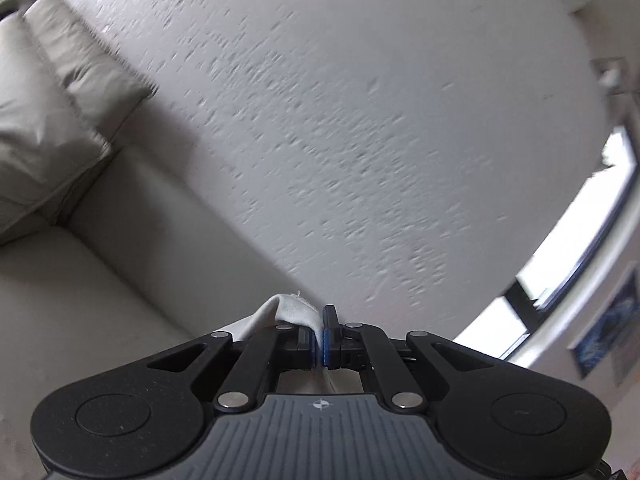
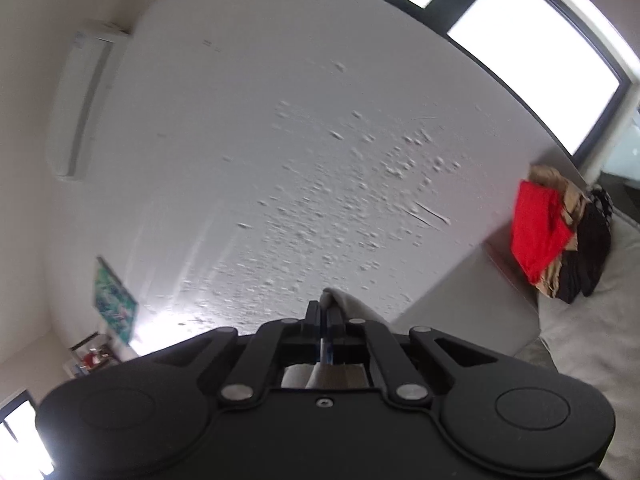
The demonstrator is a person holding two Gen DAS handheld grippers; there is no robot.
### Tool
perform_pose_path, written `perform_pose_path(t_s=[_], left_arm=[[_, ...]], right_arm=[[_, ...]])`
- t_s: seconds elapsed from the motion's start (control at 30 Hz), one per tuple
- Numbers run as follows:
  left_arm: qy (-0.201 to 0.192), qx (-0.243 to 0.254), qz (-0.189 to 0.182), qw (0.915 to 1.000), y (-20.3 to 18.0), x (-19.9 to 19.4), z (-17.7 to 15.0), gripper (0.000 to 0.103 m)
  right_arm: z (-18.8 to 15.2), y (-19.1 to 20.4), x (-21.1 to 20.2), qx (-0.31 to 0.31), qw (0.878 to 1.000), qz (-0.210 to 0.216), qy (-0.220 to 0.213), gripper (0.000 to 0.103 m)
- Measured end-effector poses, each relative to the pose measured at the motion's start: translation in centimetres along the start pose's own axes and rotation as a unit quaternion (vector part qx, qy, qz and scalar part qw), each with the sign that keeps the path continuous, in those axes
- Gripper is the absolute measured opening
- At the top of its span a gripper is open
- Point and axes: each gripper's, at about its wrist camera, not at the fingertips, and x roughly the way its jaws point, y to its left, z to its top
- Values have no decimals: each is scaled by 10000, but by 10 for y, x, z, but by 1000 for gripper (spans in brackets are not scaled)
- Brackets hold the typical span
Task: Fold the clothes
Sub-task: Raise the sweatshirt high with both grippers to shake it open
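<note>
Left wrist view: left gripper (image 1: pixel 320 340) clamped on a fold of pale grey cloth (image 1: pixel 289 314), jaws pressed together with blue pads on either side of the fabric. Cloth bunched up over the left finger, just in front of the textured white wall (image 1: pixel 340 120); a further strip hanging below between the linkage bars. Beige sofa (image 1: pixel 120 248) against that wall, to the left of it, with loose back cushions (image 1: pixel 60 112) above the seat. To the right of the wall, a bright window (image 1: pixel 568 248) with a dark frame, and past it a blue picture (image 1: pixel 608 328) on a side wall. Whole frame tilted and slightly smeared.

Right wrist view: right gripper (image 2: pixel 323 332) likewise closed tight on pale cloth (image 2: pixel 352 304), the fabric rising just right of the fingertips and trailing under the jaws. Same textured white wall (image 2: pixel 300 160) filling the middle. Left of the wall, a white air conditioner (image 2: pixel 80 100) mounted high, a green-blue picture (image 2: pixel 114 300) lower down, and a small shelf of objects, too blurred to name. Right of the wall, large dark-framed windows (image 2: pixel 532 72). At the wall's right foot, the sofa (image 2: pixel 580 320), bearing a pile of clothes (image 2: pixel 560 240): red garment in front, tan and black ones behind.
</note>
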Motion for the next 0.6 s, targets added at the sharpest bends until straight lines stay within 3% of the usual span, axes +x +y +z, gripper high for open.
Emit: perform_pose_path(t_s=[0.1, 0.17, 0.3, 0.37, 0.43, 0.6], left_arm=[[265, 175, 382, 9988, -3, 64, 29, 1], [-133, 456, 418, 9980, -21, 74, 55, 2], [-852, 792, -140, 9931, -55, 57, 82, 2], [-911, 878, -208, 9917, -53, 56, 73, 2], [-813, 896, -216, 9924, -42, 67, 58, 2], [-283, 798, 162, 9963, 14, 98, -19, 2]], right_arm=[[14, 0, 71, -24, 9991, -409, 50, 2], [32, 18, 86, -194, 9988, -383, -218, 2], [57, 38, 82, -498, 9957, -186, -754, 2], [63, 39, 75, -623, 9936, -107, -934, 2], [53, 21, 70, -658, 9940, -195, -852, 2], [-1, -62, 74, -344, 9966, -643, -392, 2]])
